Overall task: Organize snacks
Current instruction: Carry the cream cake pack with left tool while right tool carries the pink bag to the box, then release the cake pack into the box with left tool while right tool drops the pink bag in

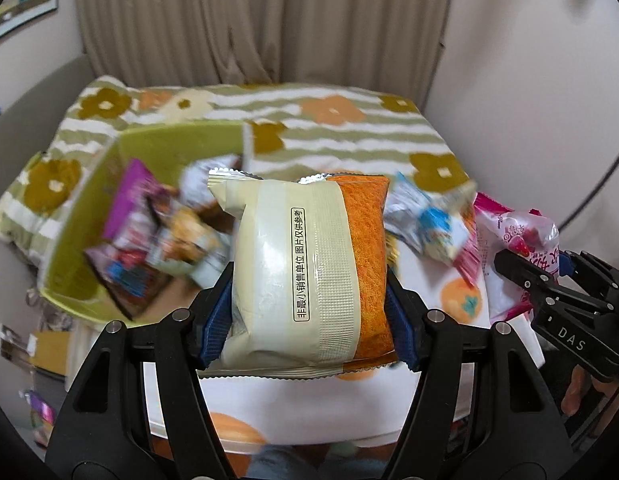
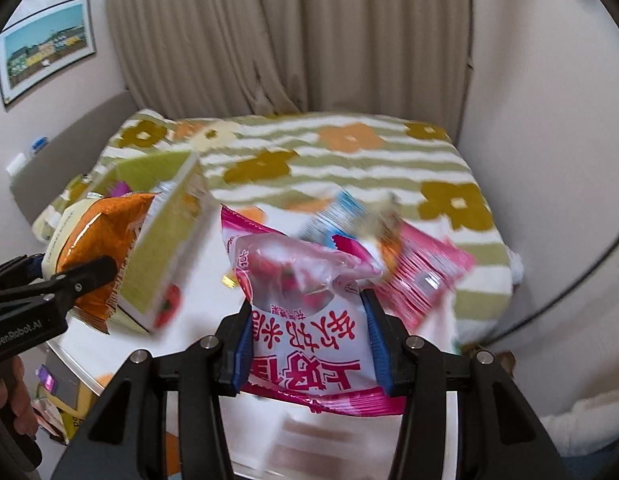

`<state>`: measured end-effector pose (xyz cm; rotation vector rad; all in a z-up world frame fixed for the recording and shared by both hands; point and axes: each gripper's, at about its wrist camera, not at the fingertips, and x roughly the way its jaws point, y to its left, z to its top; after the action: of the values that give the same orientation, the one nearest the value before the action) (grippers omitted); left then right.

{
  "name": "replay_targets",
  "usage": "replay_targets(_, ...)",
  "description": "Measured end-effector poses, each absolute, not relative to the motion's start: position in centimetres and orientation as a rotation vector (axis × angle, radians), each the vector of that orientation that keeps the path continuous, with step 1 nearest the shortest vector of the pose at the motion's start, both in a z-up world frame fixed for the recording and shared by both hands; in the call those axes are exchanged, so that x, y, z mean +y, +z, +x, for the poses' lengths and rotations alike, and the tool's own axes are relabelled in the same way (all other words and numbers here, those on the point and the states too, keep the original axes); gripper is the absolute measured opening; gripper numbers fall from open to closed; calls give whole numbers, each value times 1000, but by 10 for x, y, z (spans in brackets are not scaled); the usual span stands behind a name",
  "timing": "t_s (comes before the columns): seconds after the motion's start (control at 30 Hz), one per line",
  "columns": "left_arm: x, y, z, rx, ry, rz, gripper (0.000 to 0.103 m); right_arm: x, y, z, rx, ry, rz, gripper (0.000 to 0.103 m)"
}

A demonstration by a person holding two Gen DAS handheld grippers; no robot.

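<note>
**Both packets held; the box lies to your left**

Your left gripper (image 1: 309, 280) is clamped on the cream-and-orange snack packet (image 1: 305, 272), its long axis running away from you; your right gripper (image 2: 309, 340) is closed on the pink-and-white candy bag (image 2: 305, 300), mouth end forward; the green box (image 1: 89, 200), already holding several snacks, sits ahead and left of both tools, on the table by the floral blanket (image 1: 349, 132); your left hand is nearer it, so I judge that packet should go in first; loose snacks (image 1: 425, 220) remain to the right.
</note>
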<state>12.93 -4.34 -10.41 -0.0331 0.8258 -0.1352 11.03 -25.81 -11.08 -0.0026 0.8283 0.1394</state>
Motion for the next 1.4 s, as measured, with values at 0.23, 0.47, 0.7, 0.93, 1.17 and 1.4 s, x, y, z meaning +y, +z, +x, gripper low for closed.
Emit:
replay_targets(0.23, 32, -86, 161, 819, -44, -34, 63, -182, -92, 143, 790, 266, 1, 45)
replay_targets(0.47, 97, -93, 209, 845, -13, -50, 63, -106, -91, 189, 794, 352, -9, 44)
replay_targets(0.7, 138, -112, 277, 885, -31, -48, 63, -56, -104, 240, 821, 356, -18, 44)
replay_targets(0.93, 156, -133, 329, 922, -53, -48, 64, -30, -114, 274, 851, 331, -20, 44)
replay_targets(1.17, 170, -139, 330, 896, -45, -45, 102, -19, -119, 289, 863, 297, -22, 44)
replay_targets(1.4, 179, -157, 310, 936, -64, -74, 102, -16, -127, 296, 890, 283, -14, 44)
